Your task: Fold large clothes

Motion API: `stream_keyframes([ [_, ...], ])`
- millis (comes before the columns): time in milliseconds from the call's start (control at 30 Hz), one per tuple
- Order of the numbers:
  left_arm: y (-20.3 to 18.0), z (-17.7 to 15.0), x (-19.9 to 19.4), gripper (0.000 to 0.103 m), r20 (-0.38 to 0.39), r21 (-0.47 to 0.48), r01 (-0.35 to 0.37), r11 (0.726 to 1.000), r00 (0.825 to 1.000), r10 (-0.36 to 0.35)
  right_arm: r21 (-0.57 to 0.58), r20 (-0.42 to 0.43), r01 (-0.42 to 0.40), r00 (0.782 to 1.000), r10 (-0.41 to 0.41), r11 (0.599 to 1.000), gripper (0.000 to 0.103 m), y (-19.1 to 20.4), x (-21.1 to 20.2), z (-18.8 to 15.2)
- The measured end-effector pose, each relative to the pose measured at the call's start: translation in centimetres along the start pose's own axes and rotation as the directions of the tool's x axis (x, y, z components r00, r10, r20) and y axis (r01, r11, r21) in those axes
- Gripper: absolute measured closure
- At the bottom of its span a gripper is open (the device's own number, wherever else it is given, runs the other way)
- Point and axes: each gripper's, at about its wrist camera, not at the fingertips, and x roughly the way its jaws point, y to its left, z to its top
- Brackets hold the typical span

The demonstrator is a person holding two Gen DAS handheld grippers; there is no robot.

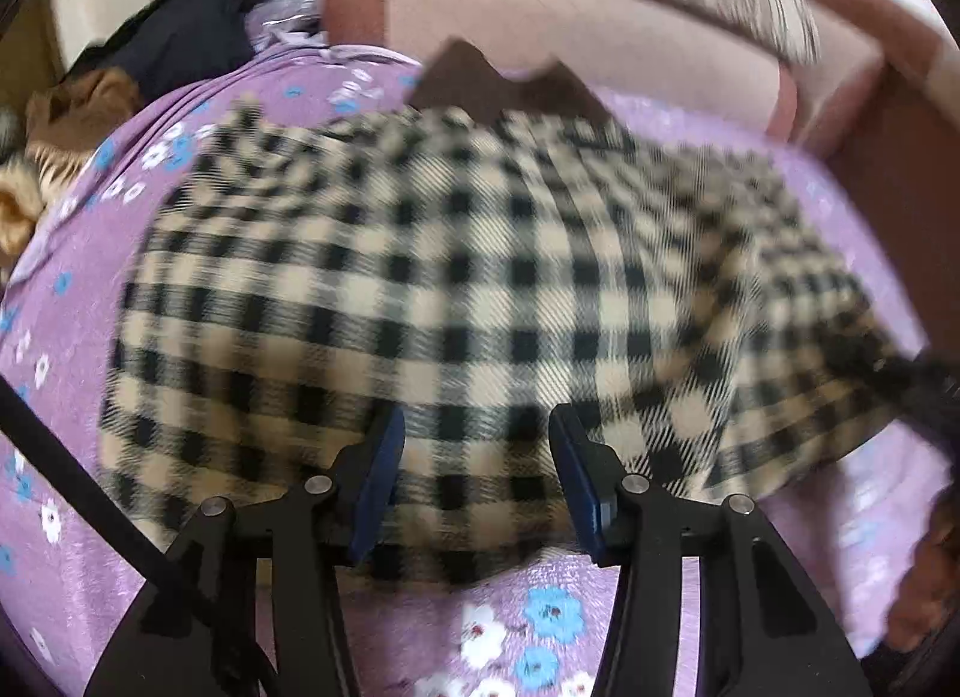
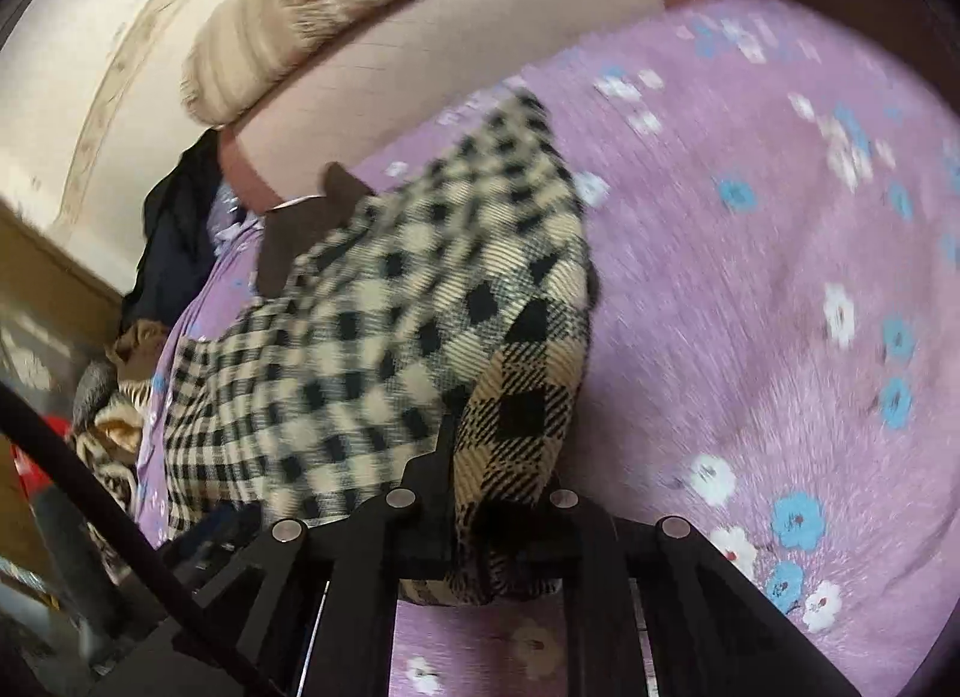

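Lying spread on the floral purple bedspread [image 1: 72, 547], the checked coat [image 1: 456, 289] looks thick, soft and floppy; the right gripper [image 2: 498, 493] has its jaws clenched on a bunched edge, while the left gripper [image 1: 477, 451] hovers with jaws released above the near hem, best pinched there.

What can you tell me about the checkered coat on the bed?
The checkered coat is cream and black, woven thick and soft like wool, with a dark brown collar at its far end. It lies spread on the purple flowered bedspread, partly folded. The right gripper pinches one edge, lifting a flap that drapes over its fingers. The left gripper hovers open over the near hem, not holding it. The pictures are blurry, so buttons or pockets cannot be made out.
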Motion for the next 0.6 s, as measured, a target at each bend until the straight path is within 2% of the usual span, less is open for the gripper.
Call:
stream_keyframes([
  [67, 1.9, 0.7, -1.7, 0.054, 0.038, -0.05, 0.011, 0.999, 0.999, -0.009, -0.061, 0.017, -0.009, 1.0, 0.01, 0.998, 0.089, 2.5, -0.6, 0.6],
  [133, 4.8, 1.3, -3.6, 0.054, 0.088, -0.113, -0.005, 0.994, 0.996, 0.015, -0.107, 0.026, -0.023, 0.999, 0.026, 0.994, 0.09, 4.5, -1.0, 0.8],
  [200, 8.0, 1.6, -5.2, 0.054, 0.132, -0.176, -0.064, 0.982, 0.987, 0.088, -0.156, 0.027, -0.043, 0.999, 0.048, 0.987, 0.09, 7.2, -1.1, 1.2],
  [300, 12.5, 1.7, -6.8, 0.054, 0.158, -0.263, -0.155, 0.952, 0.967, 0.201, -0.227, 0.014, -0.074, 0.997, 0.08, 0.971, 0.09, 11.6, -0.2, 1.2],
  [367, 15.2, 1.7, -7.9, 0.054, 0.167, -0.317, -0.188, 0.93, 0.954, 0.25, -0.289, -0.002, -0.099, 0.995, 0.102, 0.952, 0.091, 15.2, 0.8, 0.9],
  [500, 20.2, 1.0, -9.7, 0.054, 0.175, -0.421, -0.188, 0.887, 0.943, 0.283, -0.39, -0.065, -0.155, 0.988, 0.141, 0.908, 0.092, 21.0, 3.3, -0.7],
  [600, 23.2, 0.6, -10.7, 0.054, 0.177, -0.48, -0.183, 0.858, 0.938, 0.299, -0.449, -0.122, -0.18, 0.983, 0.14, 0.875, 0.093, 24.1, 5.9, -2.5],
])
